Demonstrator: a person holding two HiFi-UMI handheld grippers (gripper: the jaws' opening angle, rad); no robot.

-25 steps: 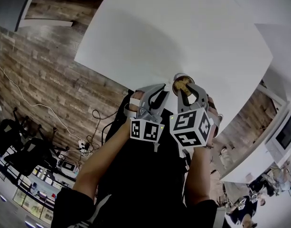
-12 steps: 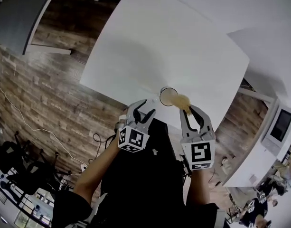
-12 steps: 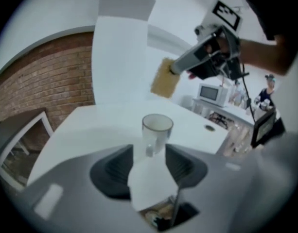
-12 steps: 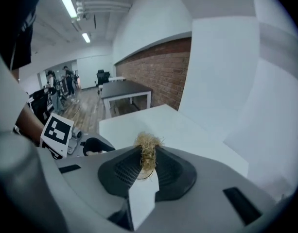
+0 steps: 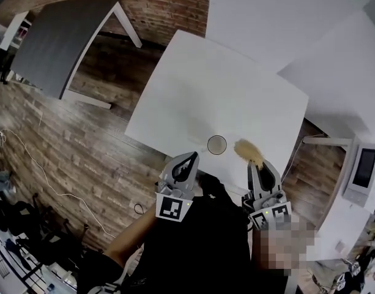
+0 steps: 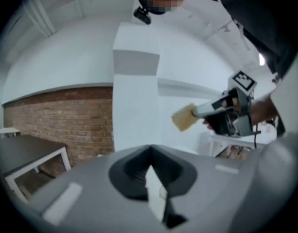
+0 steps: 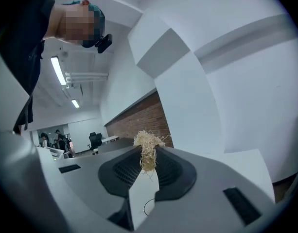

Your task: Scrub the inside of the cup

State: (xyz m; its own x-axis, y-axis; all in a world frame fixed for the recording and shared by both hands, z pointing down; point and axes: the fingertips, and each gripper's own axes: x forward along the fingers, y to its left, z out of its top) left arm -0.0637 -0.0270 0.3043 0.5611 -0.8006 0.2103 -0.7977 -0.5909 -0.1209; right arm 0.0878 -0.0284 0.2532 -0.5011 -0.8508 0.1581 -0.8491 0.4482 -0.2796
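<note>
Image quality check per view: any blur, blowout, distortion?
Head view: fisheye bends the table edges; its white top is nearly blown out, so the cup reads faint. Left gripper view: near jaws soft, dark vignette at the corners. Right gripper view: scrubber fibres crisp.

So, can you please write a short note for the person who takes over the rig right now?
Left gripper: shut, holds nothing, away from the cup.
Right gripper: shut on the tan fibrous scrubber, which is outside the cup.
Small round cup with a dark rim: stands free on the white table, near its front edge, left of the scrubber in the head view.
Done: the scrubber is in hand; whether the inside is scrubbed cannot be told.
Left: probably hold the cup with the left gripper, put the scrubber in and scrub.
</note>
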